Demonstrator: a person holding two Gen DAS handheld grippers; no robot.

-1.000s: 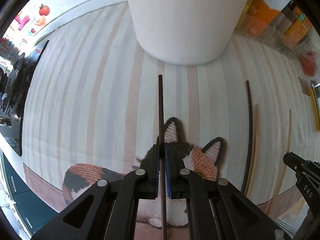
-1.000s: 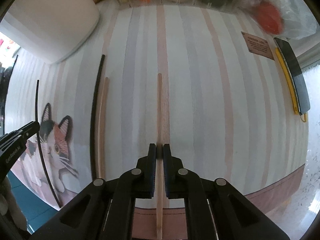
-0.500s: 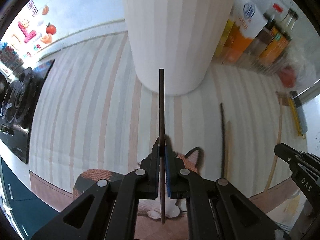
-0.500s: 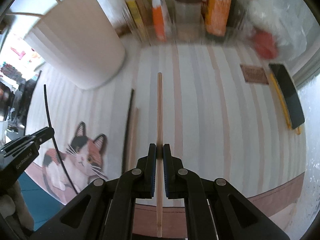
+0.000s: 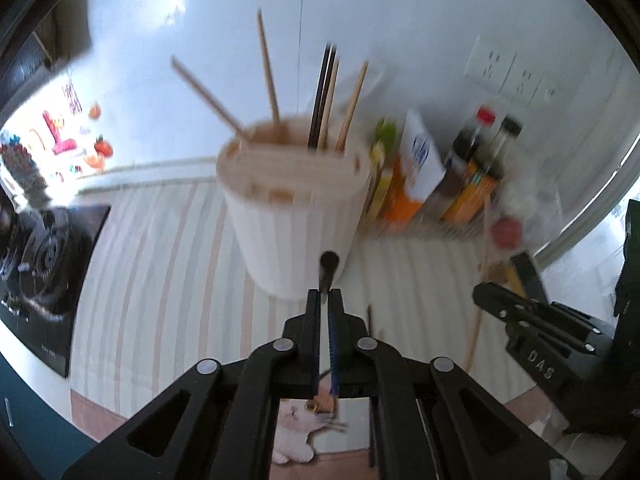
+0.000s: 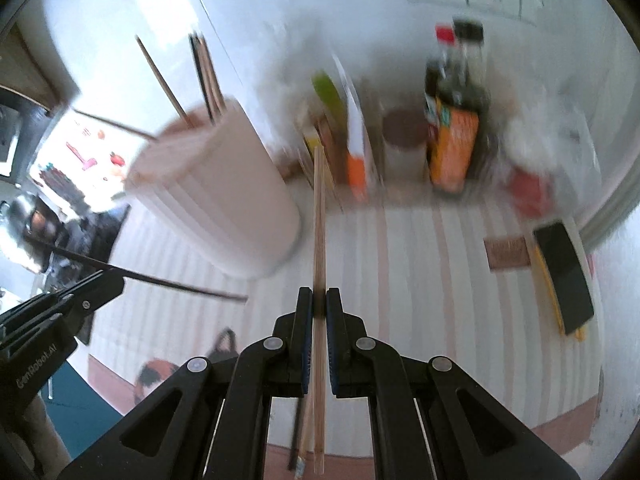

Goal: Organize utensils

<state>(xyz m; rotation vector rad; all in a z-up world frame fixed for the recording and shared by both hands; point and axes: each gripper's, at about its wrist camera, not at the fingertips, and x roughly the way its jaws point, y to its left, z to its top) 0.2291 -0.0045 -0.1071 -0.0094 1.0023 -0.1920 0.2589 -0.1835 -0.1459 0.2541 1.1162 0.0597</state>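
My left gripper [image 5: 325,300] is shut on a dark chopstick [image 5: 328,268], which points almost end-on at the camera, lifted above the striped mat. Behind it stands the white utensil holder [image 5: 296,216] with several chopsticks upright inside. My right gripper [image 6: 319,300] is shut on a light wooden chopstick [image 6: 319,220], held in the air right of the holder [image 6: 216,184]. The right wrist view shows the left gripper [image 6: 60,308] at lower left with its dark chopstick [image 6: 160,280] slanting toward the holder. Two more chopsticks [image 6: 300,436], one dark and one light, lie on the mat below.
Sauce bottles [image 5: 476,160] and cartons [image 6: 452,148] line the back wall to the right of the holder. A stove [image 5: 44,264] sits at the left edge. A black and yellow flat object [image 6: 564,276] and a small brown card [image 6: 506,252] lie at the right. The mat carries a cat picture [image 5: 304,420].
Both grippers have risen off the mat with their chopsticks and tipped upward, bringing the holder's rim, its chopsticks and the wall into view. The jaws stayed shut.
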